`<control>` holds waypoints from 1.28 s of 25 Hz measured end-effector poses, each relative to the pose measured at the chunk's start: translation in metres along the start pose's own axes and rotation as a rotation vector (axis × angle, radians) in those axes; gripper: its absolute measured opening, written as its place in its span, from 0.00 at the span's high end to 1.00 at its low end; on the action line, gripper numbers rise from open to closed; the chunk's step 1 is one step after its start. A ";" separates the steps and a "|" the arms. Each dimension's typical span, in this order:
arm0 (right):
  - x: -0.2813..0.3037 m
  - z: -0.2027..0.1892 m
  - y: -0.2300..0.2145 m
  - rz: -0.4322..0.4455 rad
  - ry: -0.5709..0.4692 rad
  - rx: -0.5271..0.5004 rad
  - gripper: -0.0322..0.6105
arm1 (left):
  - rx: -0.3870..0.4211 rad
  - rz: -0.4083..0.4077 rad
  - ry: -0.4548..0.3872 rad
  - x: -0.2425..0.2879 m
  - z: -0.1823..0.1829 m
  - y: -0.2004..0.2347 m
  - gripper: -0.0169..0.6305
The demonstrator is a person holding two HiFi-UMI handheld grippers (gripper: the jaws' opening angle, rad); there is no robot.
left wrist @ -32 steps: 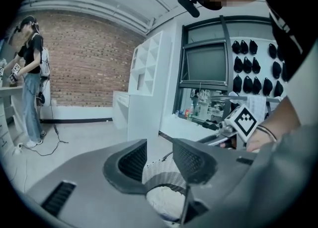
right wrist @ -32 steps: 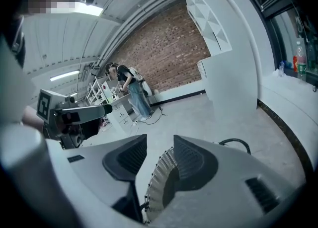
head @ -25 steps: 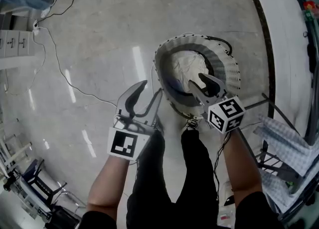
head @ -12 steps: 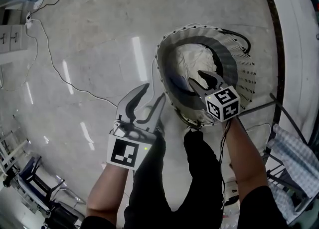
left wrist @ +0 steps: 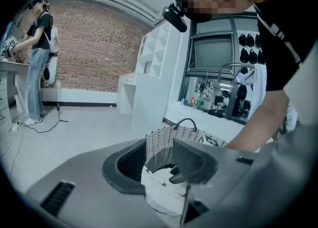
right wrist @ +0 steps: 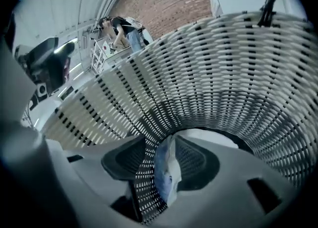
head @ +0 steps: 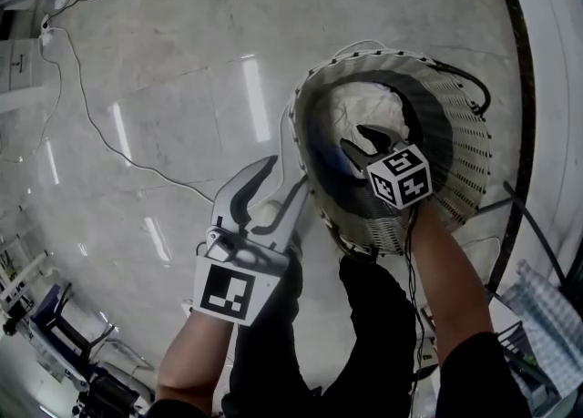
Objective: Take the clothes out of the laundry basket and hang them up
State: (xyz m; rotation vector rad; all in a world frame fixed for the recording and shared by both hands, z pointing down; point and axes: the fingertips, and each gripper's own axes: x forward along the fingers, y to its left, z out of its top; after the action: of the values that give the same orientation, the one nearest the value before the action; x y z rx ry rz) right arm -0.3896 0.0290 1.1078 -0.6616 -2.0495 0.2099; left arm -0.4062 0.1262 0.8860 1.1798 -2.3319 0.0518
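Pale floor (head: 182, 43) bears the laundry basket (head: 465, 152); right gripper (head: 355, 138) gapes empty above white clothes (head: 364, 105) inside, left gripper (head: 285, 173) gapes empty outside.

Left gripper (head: 286, 176) and right gripper (head: 355, 137), jaws apart, angled downward.

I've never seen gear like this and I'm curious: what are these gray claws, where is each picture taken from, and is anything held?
No robot here: a person holds a gripper in each hand. The downward view comes from a camera on their head; the other two come from cameras riding on each gripper, looking along its jaws. On the floor stands a woven basket with white clothes inside. The right gripper is down inside the basket, jaws apart over the clothes; the left gripper hovers outside, open. Nothing is held.
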 end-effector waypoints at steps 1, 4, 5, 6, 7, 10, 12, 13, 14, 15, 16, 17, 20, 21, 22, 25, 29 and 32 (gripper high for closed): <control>0.008 -0.003 -0.004 0.001 0.012 -0.002 0.65 | -0.001 -0.001 -0.002 0.003 -0.003 0.002 0.76; 0.031 -0.012 -0.016 0.004 0.043 -0.009 0.64 | 0.008 -0.010 -0.005 0.012 -0.010 0.008 0.75; 0.039 -0.015 -0.020 0.005 0.052 -0.006 0.64 | 0.014 -0.013 -0.006 0.015 -0.013 0.010 0.75; 0.047 -0.018 -0.024 0.007 0.063 -0.001 0.63 | 0.019 -0.016 -0.007 0.017 -0.015 0.012 0.75; 0.055 -0.022 -0.027 0.009 0.074 0.005 0.63 | 0.021 -0.018 -0.009 0.020 -0.017 0.014 0.75; 0.077 -0.034 -0.035 0.005 0.107 0.014 0.62 | 0.018 -0.022 -0.007 0.025 -0.025 0.021 0.76; 0.090 -0.042 -0.039 0.001 0.123 0.019 0.62 | 0.019 -0.025 -0.005 0.026 -0.029 0.024 0.75; 0.096 -0.046 -0.041 -0.001 0.129 0.026 0.62 | 0.019 -0.025 -0.006 0.027 -0.032 0.026 0.75; 0.102 -0.050 -0.043 -0.002 0.133 0.036 0.62 | 0.020 -0.026 -0.008 0.027 -0.034 0.028 0.75; 0.107 -0.055 -0.045 -0.006 0.137 0.046 0.62 | 0.022 -0.026 -0.010 0.027 -0.036 0.030 0.75; 0.111 -0.059 -0.047 -0.011 0.141 0.056 0.62 | 0.024 -0.025 -0.011 0.028 -0.038 0.032 0.75; 0.116 -0.062 -0.049 -0.018 0.145 0.065 0.62 | 0.025 -0.025 -0.012 0.028 -0.039 0.034 0.75; 0.129 -0.071 -0.055 -0.039 0.156 0.079 0.64 | 0.032 -0.024 -0.016 0.029 -0.042 0.039 0.75; 0.133 -0.074 -0.057 -0.048 0.162 0.081 0.66 | 0.036 -0.023 -0.017 0.029 -0.043 0.040 0.75; 0.136 -0.078 -0.059 -0.058 0.168 0.086 0.69 | 0.040 -0.024 -0.019 0.029 -0.043 0.041 0.75; 0.141 -0.083 -0.066 -0.087 0.174 0.109 0.85 | 0.052 -0.028 -0.021 0.030 -0.044 0.043 0.75; 0.133 -0.081 -0.064 -0.097 0.147 0.133 0.92 | 0.059 -0.033 -0.019 0.028 -0.043 0.042 0.75; 0.119 -0.072 -0.061 -0.087 0.119 0.154 0.92 | 0.063 -0.043 -0.024 0.027 -0.035 0.035 0.75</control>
State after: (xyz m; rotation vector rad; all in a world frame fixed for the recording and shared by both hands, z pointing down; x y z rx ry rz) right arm -0.4013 0.0334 1.2593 -0.4778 -1.9213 0.2691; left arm -0.4306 0.1371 0.9359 1.2676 -2.3399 0.0966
